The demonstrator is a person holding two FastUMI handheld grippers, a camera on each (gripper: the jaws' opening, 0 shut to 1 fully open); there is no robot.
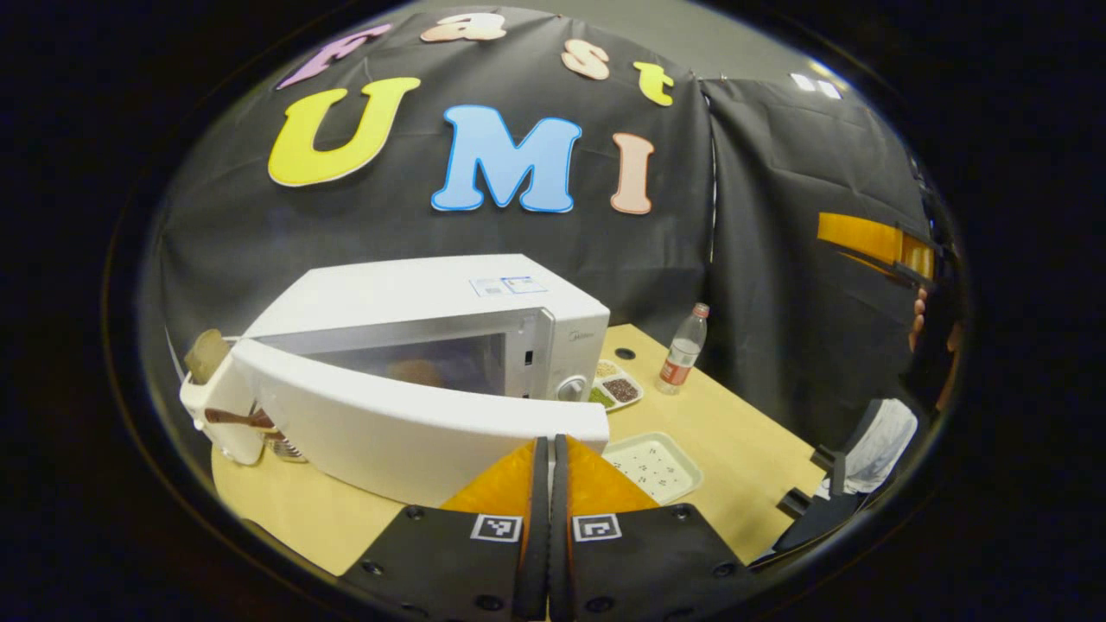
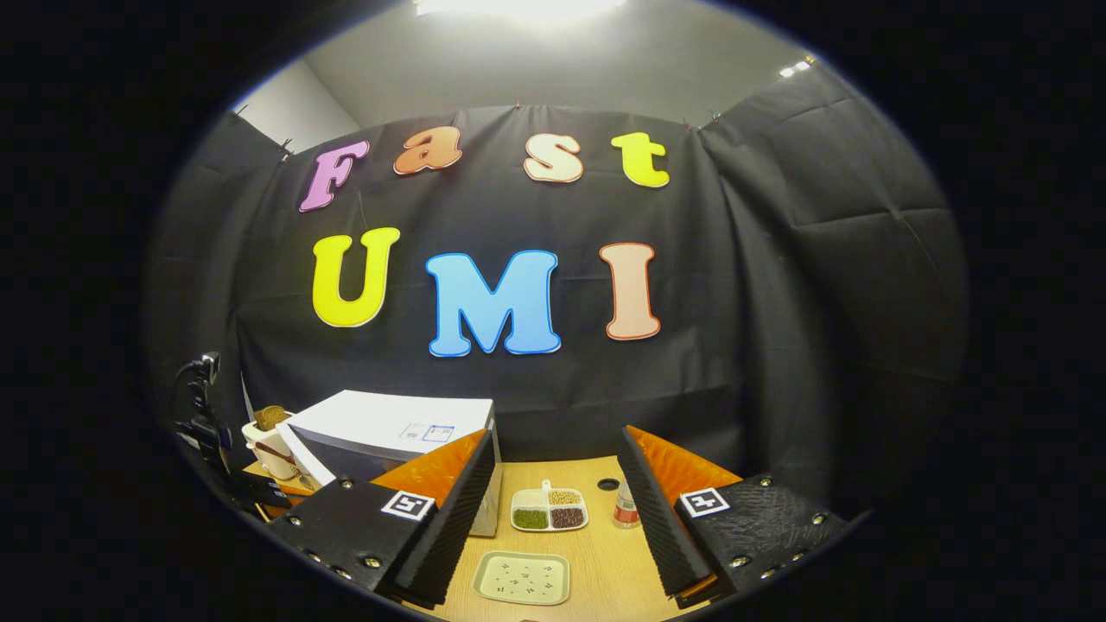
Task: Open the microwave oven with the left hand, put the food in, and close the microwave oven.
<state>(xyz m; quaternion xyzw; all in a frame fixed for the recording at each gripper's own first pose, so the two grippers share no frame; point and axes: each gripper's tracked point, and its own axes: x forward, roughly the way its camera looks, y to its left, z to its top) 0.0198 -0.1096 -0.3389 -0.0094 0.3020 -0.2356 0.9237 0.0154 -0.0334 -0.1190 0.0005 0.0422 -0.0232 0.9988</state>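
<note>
Microwave oven (image 1: 432,345) sits at ten o'clock on the desk (image 1: 743,449), door (image 1: 415,423) ajar, food (image 1: 415,371) inside. Left hand-held gripper (image 1: 549,449), fingers together, meets the door edge, likely pushing. Right hand-held gripper (image 2: 557,484) hangs apart, empty.

No legible text on the microwave (image 1: 449,302) sticker or bottle (image 1: 683,350).

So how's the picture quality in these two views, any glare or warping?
Left gripper view: strong fisheye bend, the microwave oven and its open door bulge; the table is evenly lit, and edges stay sharp. Right gripper view: a bright ceiling light blows out at the top, the wall cloth curves, and the lower left corner falls dark.
</note>
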